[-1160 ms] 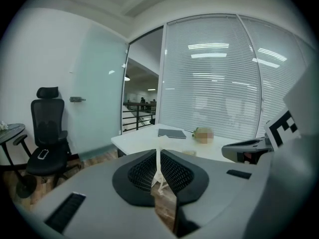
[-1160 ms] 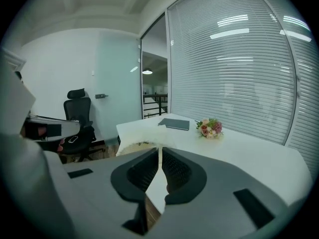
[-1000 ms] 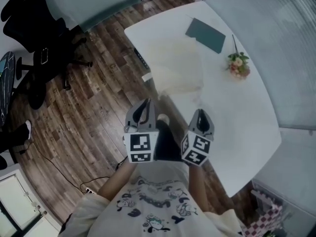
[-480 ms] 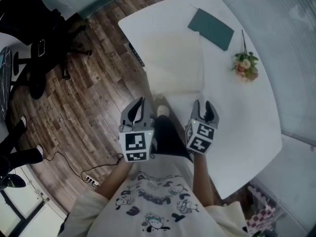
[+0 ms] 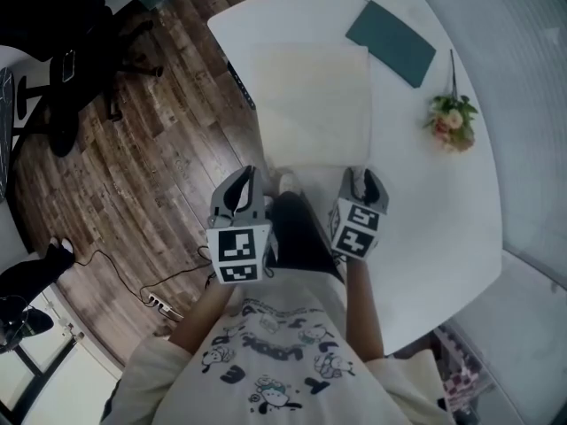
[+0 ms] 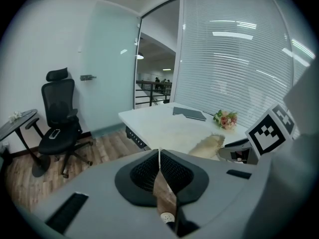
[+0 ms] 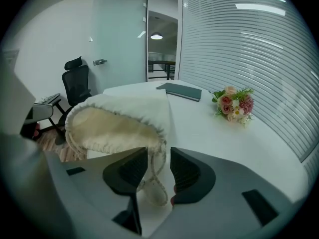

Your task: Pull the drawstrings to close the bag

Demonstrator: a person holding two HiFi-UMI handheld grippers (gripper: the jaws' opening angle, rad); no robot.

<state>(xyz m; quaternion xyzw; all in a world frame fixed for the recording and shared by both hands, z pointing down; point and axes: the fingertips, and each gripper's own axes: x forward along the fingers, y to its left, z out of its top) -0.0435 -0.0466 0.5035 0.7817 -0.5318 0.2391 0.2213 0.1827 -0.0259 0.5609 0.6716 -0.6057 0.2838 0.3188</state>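
Bag (image 7: 117, 121) is cream cloth, looks light and floppy. I'd expect it to slide or bunch on the smooth table (image 5: 425, 220) if tugged from one side only. Not fragile. The cord is thin, soft twisted rope, so the ribbed pads should probably grip it fine, but it's easy to miss. Best hold is the drawstring loop (image 7: 151, 176) where it hangs out of the gathered hem, not the fabric.

Right claw (image 7: 159, 149): jaws apart, have just been opening. The drawstring loop lies between them and the pads are not pressing it. The bag sits just ahead of this claw, mouth gaping toward it, body stretching away. The loop trails back from the mouth's right corner into the gap.

Left claw (image 6: 159, 152): jaws together, nothing pinched. The bag mouth is ahead and off to its right, near but apart. Can't see a second cord end on that side.

Pose: both claws are side by side in front of the person's torso, at the near table edge, forearms reaching forward. Both tilt nose-down toward the tabletop, and the right looks steeper. The left seems to hang just off the table's side, over floor.
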